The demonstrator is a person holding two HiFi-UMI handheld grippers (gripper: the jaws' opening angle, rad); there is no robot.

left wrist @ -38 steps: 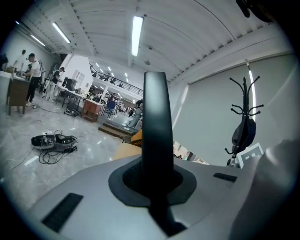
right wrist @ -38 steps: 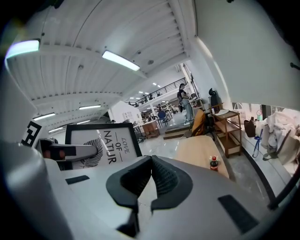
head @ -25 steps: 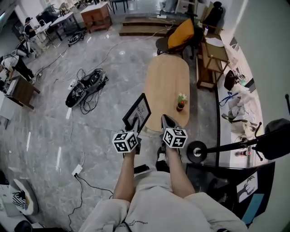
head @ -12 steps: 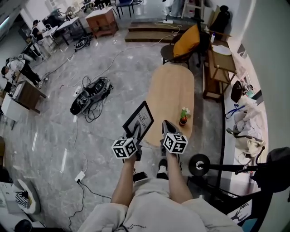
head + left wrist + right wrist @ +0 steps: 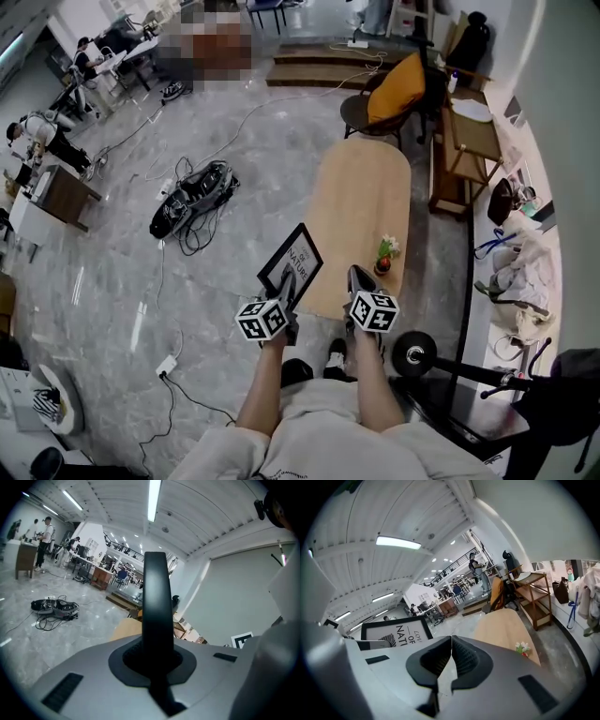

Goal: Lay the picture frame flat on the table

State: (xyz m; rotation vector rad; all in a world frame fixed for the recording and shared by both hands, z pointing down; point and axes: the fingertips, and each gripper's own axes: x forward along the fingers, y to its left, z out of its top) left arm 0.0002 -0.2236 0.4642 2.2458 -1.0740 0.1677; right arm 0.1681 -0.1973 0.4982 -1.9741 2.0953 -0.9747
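frame (image 5: 292, 259) clamped edge-on in left claw (image 5: 286, 292), nr table (image 5: 361, 197) edge.

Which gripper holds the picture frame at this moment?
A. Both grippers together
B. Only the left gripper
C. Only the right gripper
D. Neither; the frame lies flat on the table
B. In the left gripper view, the dark edge of the frame stands clamped between the jaws of the left gripper, while the jaws of the right gripper are together with nothing between them.

Picture frame (image 5: 292, 259) nearer the table (image 5: 361, 202)
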